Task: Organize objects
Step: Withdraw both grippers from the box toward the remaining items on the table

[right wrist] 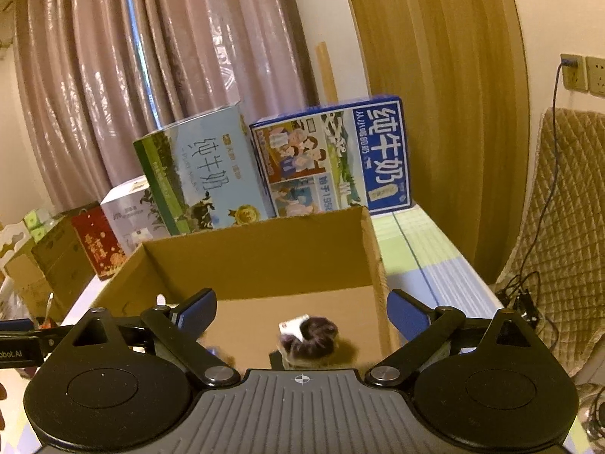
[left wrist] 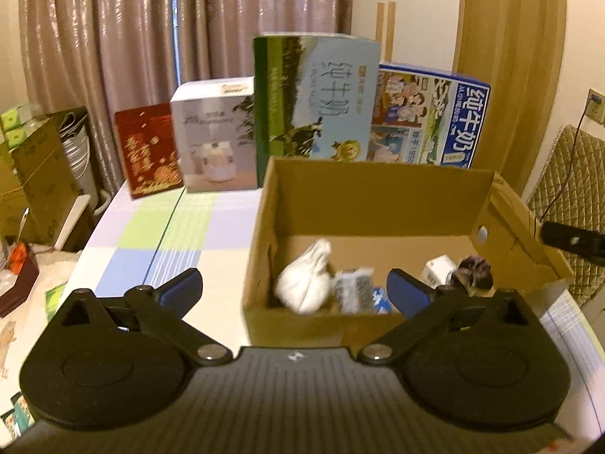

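Note:
An open cardboard box [left wrist: 370, 196] stands on the checked tablecloth. Inside it lie a white cloth bundle [left wrist: 306, 280], a dark grey packet [left wrist: 353, 289], a small white carton [left wrist: 438, 268] and a dark purple fluffy ball [left wrist: 474, 272]. My left gripper [left wrist: 295, 289] hangs open just before the box's near wall, nothing between its blue pads. In the right wrist view my right gripper [right wrist: 302, 308] stands open above the same box [right wrist: 264, 257], over the purple fluffy ball [right wrist: 314, 338] and small white carton [right wrist: 293, 327]. Its tip [left wrist: 571, 242] shows at the right edge of the left wrist view.
Behind the box stand a red gift box [left wrist: 151, 147], a white box [left wrist: 215, 136], a green-and-blue milk carton case [left wrist: 314, 102] and a blue milk case [left wrist: 427, 113]. Curtains hang behind. A quilted chair [right wrist: 559, 234] with cables is at the right; cardboard boxes [left wrist: 38, 174] at the left.

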Demonstrator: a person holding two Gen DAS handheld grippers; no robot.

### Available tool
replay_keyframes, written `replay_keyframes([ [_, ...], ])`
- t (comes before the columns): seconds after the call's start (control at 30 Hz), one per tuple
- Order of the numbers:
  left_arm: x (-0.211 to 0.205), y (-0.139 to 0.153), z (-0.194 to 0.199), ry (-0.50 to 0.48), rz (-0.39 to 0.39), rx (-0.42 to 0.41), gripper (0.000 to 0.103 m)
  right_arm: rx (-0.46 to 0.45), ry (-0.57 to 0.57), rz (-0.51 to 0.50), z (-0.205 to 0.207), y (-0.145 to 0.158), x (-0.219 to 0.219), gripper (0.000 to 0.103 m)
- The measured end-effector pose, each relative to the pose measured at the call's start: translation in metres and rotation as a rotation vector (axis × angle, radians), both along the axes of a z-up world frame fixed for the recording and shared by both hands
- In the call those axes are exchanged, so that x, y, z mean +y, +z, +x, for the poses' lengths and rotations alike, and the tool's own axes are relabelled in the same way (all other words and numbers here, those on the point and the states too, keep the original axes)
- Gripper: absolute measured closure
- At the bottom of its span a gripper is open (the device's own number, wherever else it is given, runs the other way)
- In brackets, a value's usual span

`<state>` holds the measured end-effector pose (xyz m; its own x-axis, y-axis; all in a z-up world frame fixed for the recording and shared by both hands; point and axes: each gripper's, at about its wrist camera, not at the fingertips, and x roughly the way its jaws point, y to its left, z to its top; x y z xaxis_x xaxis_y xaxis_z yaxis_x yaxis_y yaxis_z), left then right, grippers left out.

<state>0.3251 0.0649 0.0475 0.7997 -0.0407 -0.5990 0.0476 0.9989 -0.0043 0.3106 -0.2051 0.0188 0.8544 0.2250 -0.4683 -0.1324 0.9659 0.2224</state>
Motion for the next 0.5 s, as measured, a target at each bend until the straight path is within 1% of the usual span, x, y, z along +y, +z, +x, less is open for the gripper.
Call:
replay_keyframes([
  [0.27,0.022,-0.014,-0.051,0.03,0.004,0.048,0.001,0.023,0.033,-0.015,-0.049,0.001,-0.014,0.009],
  [0.4,0.031,-0.02,-0.072,0.039,-0.045,0.082,0.001,0.018,0.069,-0.04,-0.069,0.001,-0.014,0.009],
  [0.5,0.033,-0.026,-0.084,0.035,-0.043,0.107,0.001,0.047,0.112,-0.064,-0.081,-0.006,-0.01,0.009],
])
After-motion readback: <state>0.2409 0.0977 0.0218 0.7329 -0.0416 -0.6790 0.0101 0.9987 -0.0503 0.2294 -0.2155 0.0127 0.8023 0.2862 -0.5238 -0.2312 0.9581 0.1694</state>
